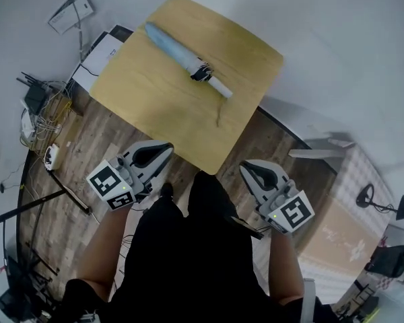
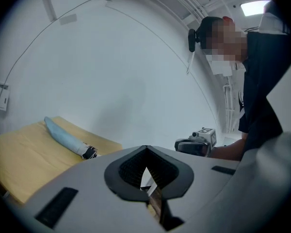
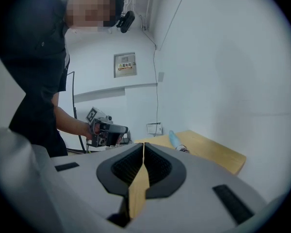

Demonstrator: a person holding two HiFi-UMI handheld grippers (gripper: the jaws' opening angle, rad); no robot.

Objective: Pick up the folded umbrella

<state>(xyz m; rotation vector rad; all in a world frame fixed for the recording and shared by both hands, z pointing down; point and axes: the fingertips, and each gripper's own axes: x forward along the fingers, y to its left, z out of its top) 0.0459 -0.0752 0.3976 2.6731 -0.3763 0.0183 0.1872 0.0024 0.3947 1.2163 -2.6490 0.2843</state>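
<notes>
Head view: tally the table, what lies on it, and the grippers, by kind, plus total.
table: 1
folded umbrella: 1
grippers: 2 (left gripper, right gripper)
Total: 4

The folded umbrella (image 1: 185,59) lies on the table (image 1: 155,106), on its far half, with its length running from 10 o'clock to 4 o'clock and its handle end toward 4 o'clock. The left gripper (image 1: 164,148) is off the table's near edge at 7 o'clock from the umbrella. The right gripper (image 1: 246,169) is past the near corner at 5 o'clock, well apart from the left. A tangle of cables (image 1: 44,116) lies on the floor at 9 o'clock from the table.
</notes>
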